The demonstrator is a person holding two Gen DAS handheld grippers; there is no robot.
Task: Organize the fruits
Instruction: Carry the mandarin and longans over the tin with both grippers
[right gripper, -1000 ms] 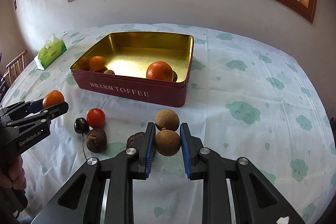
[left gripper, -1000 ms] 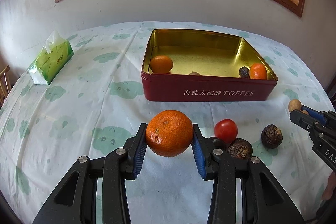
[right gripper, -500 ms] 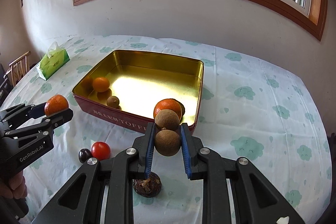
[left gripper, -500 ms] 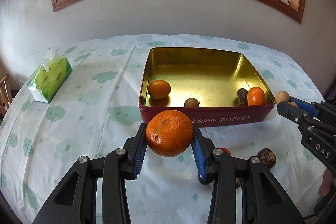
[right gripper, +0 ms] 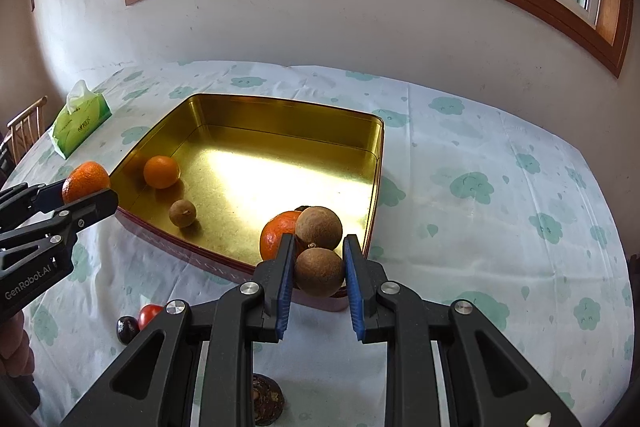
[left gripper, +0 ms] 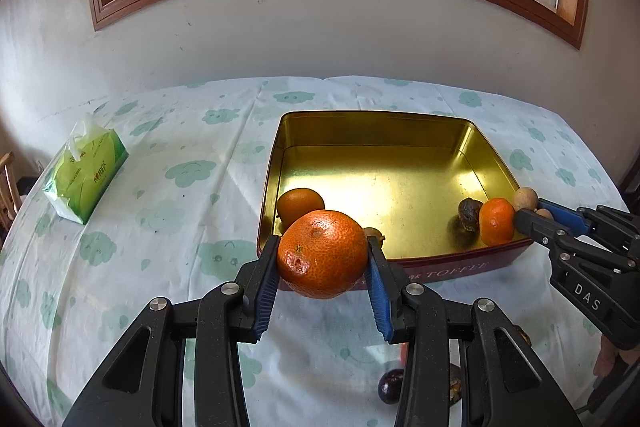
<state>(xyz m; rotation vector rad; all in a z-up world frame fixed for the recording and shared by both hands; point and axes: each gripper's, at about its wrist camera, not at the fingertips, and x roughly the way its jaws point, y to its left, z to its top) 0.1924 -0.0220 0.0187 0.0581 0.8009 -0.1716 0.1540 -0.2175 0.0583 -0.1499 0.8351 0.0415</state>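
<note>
As both loads rose from the cloth to the red, gold-lined toffee tin (left gripper: 440, 269) | your left gripper (left gripper: 323, 259) pinches a large orange mandarin (left gripper: 322, 254) at its near-left wall | your right gripper (right gripper: 317, 269) pinches a brown round longan (right gripper: 319, 271) over the near-right corner | release next.

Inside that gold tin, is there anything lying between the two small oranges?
Yes. In the right wrist view a small brown longan sits on the tin floor between the far orange and the near orange.
</note>
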